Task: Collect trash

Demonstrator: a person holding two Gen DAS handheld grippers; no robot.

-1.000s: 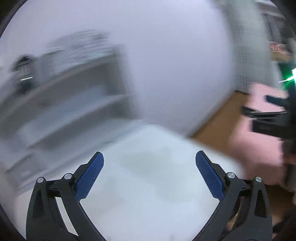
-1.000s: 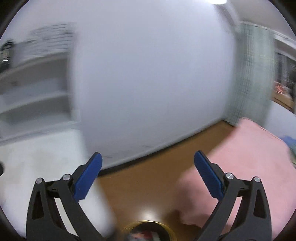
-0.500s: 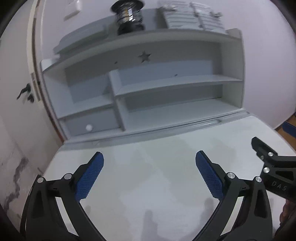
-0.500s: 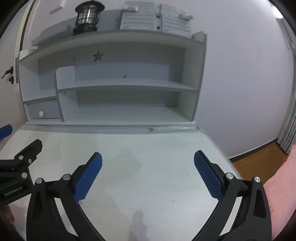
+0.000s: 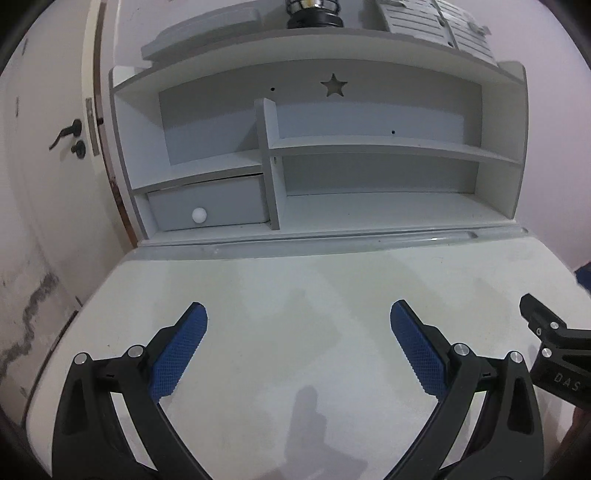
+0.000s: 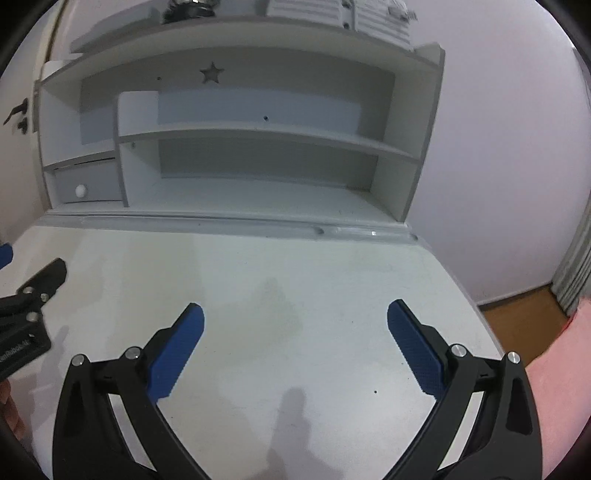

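My left gripper (image 5: pixel 298 317) is open and empty above the white desk top (image 5: pixel 303 284). My right gripper (image 6: pixel 295 317) is open and empty above the same desk top (image 6: pixel 295 266). The right gripper's black frame shows at the right edge of the left wrist view (image 5: pixel 554 354). The left gripper's frame shows at the left edge of the right wrist view (image 6: pixel 26 314). No trash shows in either view.
A white hutch with shelves (image 5: pixel 369 147) stands at the back of the desk, with a small drawer with a round knob (image 5: pixel 199 215) and a lantern (image 5: pixel 314 14) on top. A door (image 5: pixel 44 147) is at the left. Wooden floor (image 6: pixel 524 310) lies right of the desk.
Both views swung from a blurred wall and floor to face the desk and hutch, then moved closer to it. Both grippers stayed open.
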